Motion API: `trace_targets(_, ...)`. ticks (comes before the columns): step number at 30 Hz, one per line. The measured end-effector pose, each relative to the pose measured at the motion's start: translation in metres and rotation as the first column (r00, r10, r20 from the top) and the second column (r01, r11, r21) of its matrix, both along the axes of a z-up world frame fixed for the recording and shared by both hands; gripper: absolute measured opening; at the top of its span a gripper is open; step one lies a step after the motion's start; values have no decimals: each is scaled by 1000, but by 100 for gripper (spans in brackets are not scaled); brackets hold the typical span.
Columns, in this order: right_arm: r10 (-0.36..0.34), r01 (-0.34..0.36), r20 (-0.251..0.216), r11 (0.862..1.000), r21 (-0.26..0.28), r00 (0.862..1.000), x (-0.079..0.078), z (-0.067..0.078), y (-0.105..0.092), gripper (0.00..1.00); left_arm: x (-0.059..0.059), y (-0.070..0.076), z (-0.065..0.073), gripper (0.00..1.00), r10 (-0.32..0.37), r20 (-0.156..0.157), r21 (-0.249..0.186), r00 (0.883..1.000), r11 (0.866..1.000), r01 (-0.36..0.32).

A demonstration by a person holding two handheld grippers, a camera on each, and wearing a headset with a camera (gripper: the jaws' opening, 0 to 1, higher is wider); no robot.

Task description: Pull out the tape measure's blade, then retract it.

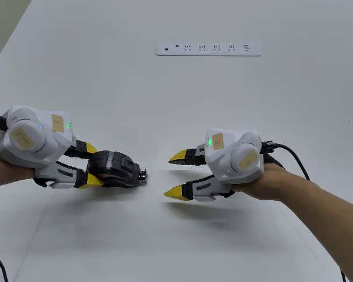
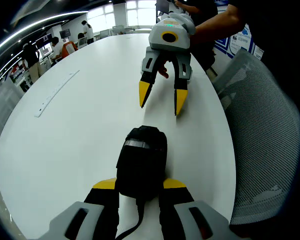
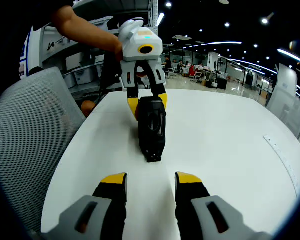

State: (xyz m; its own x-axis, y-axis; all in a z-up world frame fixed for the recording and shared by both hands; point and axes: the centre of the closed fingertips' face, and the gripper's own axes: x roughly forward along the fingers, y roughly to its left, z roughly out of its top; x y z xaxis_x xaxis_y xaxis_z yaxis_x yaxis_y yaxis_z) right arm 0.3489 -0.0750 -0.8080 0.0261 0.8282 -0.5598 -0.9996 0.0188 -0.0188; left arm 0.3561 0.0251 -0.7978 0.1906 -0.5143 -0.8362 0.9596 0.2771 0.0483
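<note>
A black tape measure (image 1: 116, 168) lies on the white table, its blade tip pointing right; no blade is pulled out. My left gripper (image 1: 89, 164) is shut on the tape measure's (image 2: 141, 162) rear half, one yellow-tipped finger (image 2: 106, 184) on each side. My right gripper (image 1: 176, 174) hovers open a short way to the right, its tips facing the blade end with nothing between them. In the right gripper view the tape measure (image 3: 152, 130) sits straight ahead beyond my open right gripper (image 3: 151, 182), held from behind by the left gripper (image 3: 147, 102).
A white power strip (image 1: 208, 49) lies at the far side of the table. A grey mesh chair (image 2: 262, 130) stands beside the table edge. A cable (image 1: 294, 157) trails from the right gripper.
</note>
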Motion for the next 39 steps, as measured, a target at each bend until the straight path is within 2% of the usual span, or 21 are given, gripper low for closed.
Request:
trace_targets(7, 7, -7, -11, 1000, 8, 1000, 0, -4, 15, 33, 1, 1, 0, 27, -3, -19, 8, 1000, 1000, 3)
trace_targets(13, 29, -29, 0, 1000, -10, 1000, 1, -9, 26, 28, 0, 1, 0, 27, -3, -28, 13, 1000, 1000, 3)
trace_targets(17, 36, -37, -10, 999, -14, 999, 2, -11, 30, 27, 0, 1, 0, 27, -4, -31, 17, 1000, 1000, 4)
trace_targets(25, 10, -10, -35, 1000, -5, 999, 6, -12, 42, 20, 1, 1, 0, 27, -4, -36, 27, 999, 1000, 5)
trace_targets(39, 27, -27, -2, 999, -31, 1000, 8, -20, 46, 14, 2, -1, -1, 27, -1, -33, 13, 999, 1000, 1)
